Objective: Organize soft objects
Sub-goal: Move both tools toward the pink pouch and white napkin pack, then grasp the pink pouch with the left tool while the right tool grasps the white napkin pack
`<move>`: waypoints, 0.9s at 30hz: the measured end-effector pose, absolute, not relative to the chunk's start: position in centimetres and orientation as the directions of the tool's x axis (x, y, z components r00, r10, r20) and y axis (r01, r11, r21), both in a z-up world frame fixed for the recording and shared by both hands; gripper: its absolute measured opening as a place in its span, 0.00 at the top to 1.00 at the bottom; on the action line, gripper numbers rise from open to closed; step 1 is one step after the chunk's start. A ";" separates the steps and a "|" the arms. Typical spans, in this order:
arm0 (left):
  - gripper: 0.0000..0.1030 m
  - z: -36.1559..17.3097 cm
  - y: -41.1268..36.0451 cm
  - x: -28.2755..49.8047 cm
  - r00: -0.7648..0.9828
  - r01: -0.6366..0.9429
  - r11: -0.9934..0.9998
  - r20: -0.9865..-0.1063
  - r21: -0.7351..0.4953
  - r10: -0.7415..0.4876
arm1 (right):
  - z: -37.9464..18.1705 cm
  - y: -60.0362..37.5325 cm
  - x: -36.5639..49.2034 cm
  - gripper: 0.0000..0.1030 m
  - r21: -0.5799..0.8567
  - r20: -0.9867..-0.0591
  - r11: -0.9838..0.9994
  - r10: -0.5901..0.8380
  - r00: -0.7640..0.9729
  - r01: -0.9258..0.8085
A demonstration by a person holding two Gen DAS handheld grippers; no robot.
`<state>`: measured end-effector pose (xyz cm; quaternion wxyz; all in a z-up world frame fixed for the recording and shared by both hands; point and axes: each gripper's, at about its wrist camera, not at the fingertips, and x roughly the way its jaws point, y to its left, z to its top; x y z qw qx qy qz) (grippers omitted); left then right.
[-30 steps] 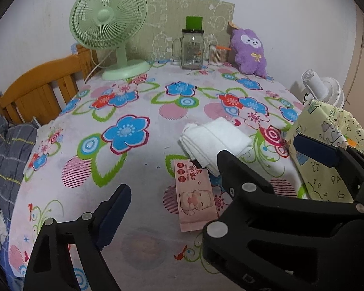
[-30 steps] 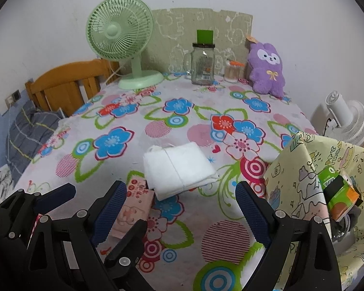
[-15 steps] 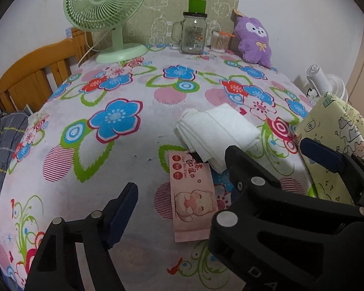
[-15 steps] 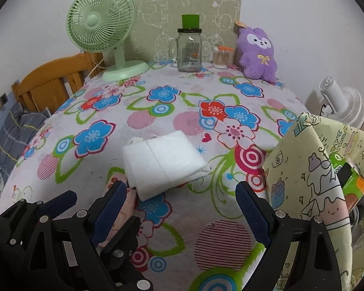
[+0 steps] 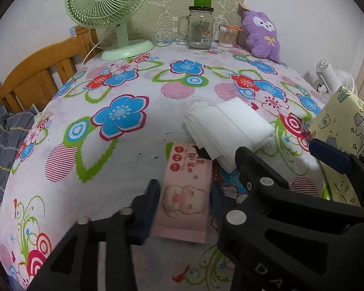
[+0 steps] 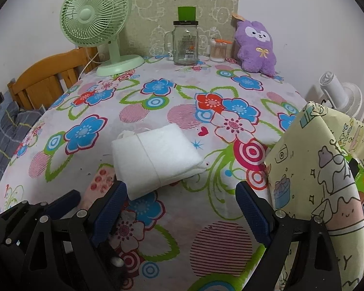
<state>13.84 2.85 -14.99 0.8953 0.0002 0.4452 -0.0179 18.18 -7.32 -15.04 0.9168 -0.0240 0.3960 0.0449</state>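
Floral tablecloth (image 5: pixel 123 160), flat pink tissue pack (image 5: pixel 185 194)

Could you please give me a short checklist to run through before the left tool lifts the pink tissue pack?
1. Left tool straddles the pink tissue pack, a finger on each long side; its jaws have just been closing: ok.
2. Pads actually pressing the pack: cannot tell; fingers blurred.
3. Pack free to lift: not ok; the folded white cloth lies over its far end.
4. Right tool open, nothing between its fingers: ok.
5. Right tool lined up on the cloth, just short of its near edge: ok.
6. The yellow patterned bag stands apart from the cloth: ok.
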 end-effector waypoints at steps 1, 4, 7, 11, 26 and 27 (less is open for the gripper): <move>0.60 -15.0 3.0 13.9 0.602 0.032 0.999 -0.798 -0.016 -0.032 | -15.0 -7.2 18.2 0.09 -0.007 -0.726 0.995 0.066 0.684 -0.104; 0.60 -14.8 3.1 13.8 0.609 0.020 1.000 -0.793 0.001 -0.011 | -14.9 -7.0 18.2 0.09 -0.010 -0.723 0.993 0.074 0.687 -0.117; 0.61 -14.3 3.4 13.6 0.623 0.011 1.000 -0.782 0.018 0.007 | -14.8 -6.7 18.3 0.09 -0.002 -0.720 0.991 0.093 0.688 -0.135; 0.61 -13.9 4.2 13.6 0.630 -0.007 1.000 -0.776 0.028 0.026 | -14.4 -5.9 18.4 0.09 0.003 -0.711 0.987 0.117 0.693 -0.163; 0.61 -14.3 6.2 14.4 0.622 -0.060 0.997 -0.780 0.046 0.074 | -14.8 -3.2 20.0 0.09 -0.011 -0.714 0.974 0.150 0.684 -0.225; 0.61 -14.4 6.2 14.5 0.618 -0.061 0.997 -0.783 0.045 0.073 | -14.9 -3.1 20.2 0.09 -0.012 -0.718 0.974 0.149 0.680 -0.227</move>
